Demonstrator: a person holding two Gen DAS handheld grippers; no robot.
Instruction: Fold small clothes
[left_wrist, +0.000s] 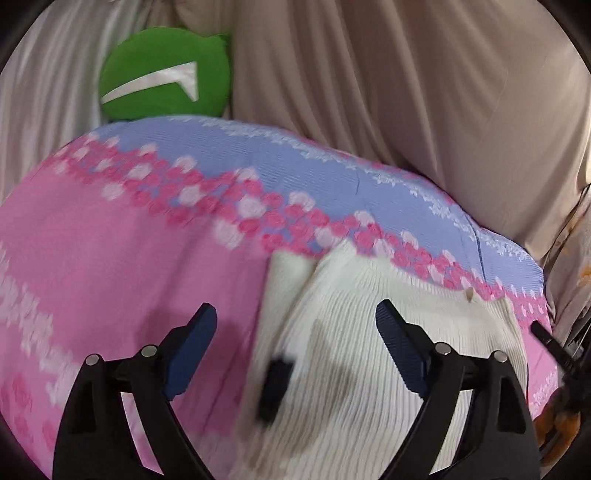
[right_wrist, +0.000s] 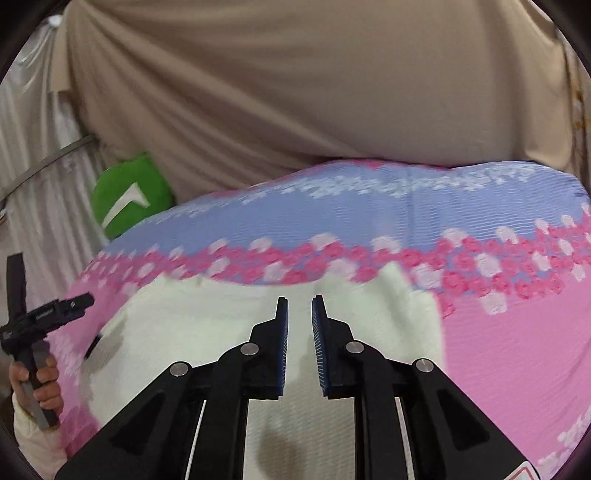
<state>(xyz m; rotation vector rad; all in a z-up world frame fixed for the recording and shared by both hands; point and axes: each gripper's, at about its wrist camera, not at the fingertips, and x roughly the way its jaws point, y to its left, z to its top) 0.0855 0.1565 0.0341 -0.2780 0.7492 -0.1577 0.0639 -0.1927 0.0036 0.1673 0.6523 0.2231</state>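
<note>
A cream ribbed knit garment (left_wrist: 351, 350) lies on a pink and lilac flowered bedspread (left_wrist: 129, 258). My left gripper (left_wrist: 295, 312) hovers over the garment's left part with its jaws wide apart and nothing between them. A small black item (left_wrist: 275, 387) shows blurred against the knit; what it is I cannot tell. In the right wrist view the garment (right_wrist: 221, 325) spreads under my right gripper (right_wrist: 300, 300), whose jaws stand a narrow gap apart with no cloth in them. The left gripper (right_wrist: 48, 314) shows at the far left, held by a hand (right_wrist: 44, 387).
A round green cushion (left_wrist: 166, 74) with a white mark rests at the bed's far edge, also in the right wrist view (right_wrist: 125, 199). Beige draped cloth (left_wrist: 406, 92) hangs behind the bed. The bedspread (right_wrist: 517, 350) stretches bare to the garment's right.
</note>
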